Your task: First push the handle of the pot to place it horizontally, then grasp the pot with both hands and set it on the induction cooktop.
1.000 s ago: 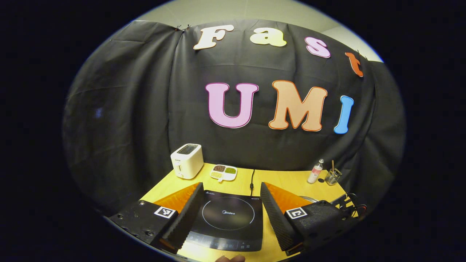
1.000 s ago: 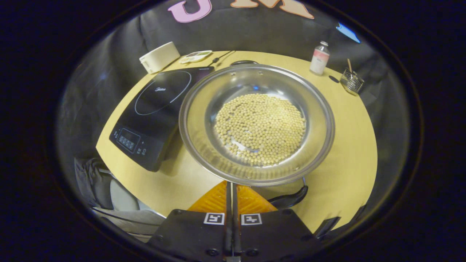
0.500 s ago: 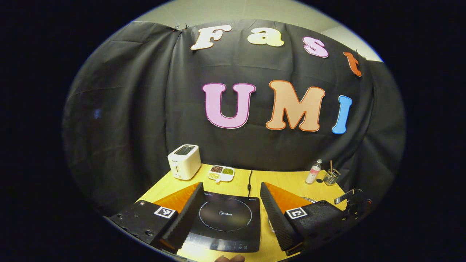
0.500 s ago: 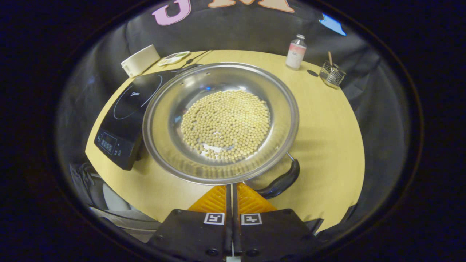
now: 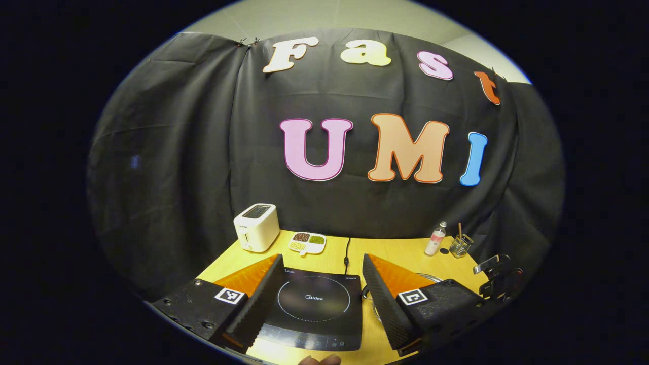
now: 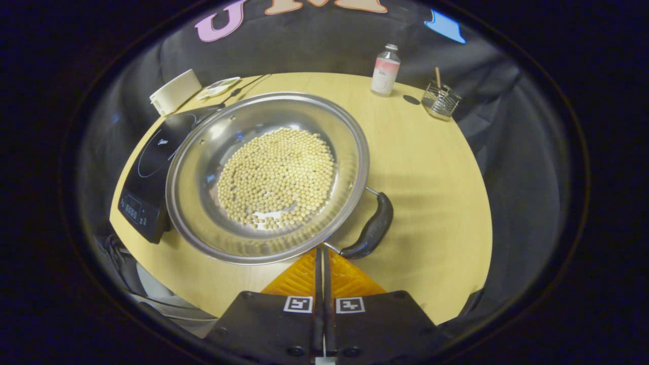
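Pot lies just beyond right claw, fingers together; left claw spread above cooktop.

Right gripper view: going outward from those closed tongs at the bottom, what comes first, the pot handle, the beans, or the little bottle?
1. Pot handle: just ahead of the right tongs, slightly right.
2. Beans: inside the pot, ahead and left.
3. Bottle: upright at the table's far edge.
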The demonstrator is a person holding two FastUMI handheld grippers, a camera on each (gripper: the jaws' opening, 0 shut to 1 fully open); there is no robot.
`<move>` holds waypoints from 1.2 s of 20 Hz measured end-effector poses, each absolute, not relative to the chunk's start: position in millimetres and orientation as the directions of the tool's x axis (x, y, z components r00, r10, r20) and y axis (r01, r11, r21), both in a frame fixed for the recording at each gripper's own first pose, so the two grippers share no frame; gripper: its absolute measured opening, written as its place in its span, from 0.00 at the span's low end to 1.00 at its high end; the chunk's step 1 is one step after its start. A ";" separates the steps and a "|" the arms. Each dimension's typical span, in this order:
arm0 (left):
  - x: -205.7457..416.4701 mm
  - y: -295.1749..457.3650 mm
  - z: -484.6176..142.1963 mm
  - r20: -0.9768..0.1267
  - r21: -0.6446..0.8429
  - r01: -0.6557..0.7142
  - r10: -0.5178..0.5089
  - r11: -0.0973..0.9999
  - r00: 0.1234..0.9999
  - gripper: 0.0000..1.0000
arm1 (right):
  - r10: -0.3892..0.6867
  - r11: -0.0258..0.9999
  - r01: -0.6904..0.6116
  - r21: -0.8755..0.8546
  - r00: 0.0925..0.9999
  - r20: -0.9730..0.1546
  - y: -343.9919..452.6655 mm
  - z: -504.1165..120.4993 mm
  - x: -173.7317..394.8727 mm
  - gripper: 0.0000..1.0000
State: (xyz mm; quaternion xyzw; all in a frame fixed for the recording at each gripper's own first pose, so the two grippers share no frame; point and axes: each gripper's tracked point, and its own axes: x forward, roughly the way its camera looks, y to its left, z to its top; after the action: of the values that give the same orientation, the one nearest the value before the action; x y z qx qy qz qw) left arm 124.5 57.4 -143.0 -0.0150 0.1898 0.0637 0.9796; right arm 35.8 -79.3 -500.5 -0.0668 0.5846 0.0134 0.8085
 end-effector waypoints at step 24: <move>135.6 18.0 -190.3 -0.463 -0.088 -0.072 0.024 0.994 0.886 0.90 | -0.163 0.985 -0.001 -0.174 0.353 -0.922 -156.3 -497.5 88.1 0.03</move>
State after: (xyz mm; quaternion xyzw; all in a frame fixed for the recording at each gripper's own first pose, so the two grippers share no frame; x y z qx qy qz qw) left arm 135.6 18.0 -190.3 -0.0512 0.2374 0.0248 0.9697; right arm 88.1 -156.3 -497.5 -0.0723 0.5668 -0.0495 0.8192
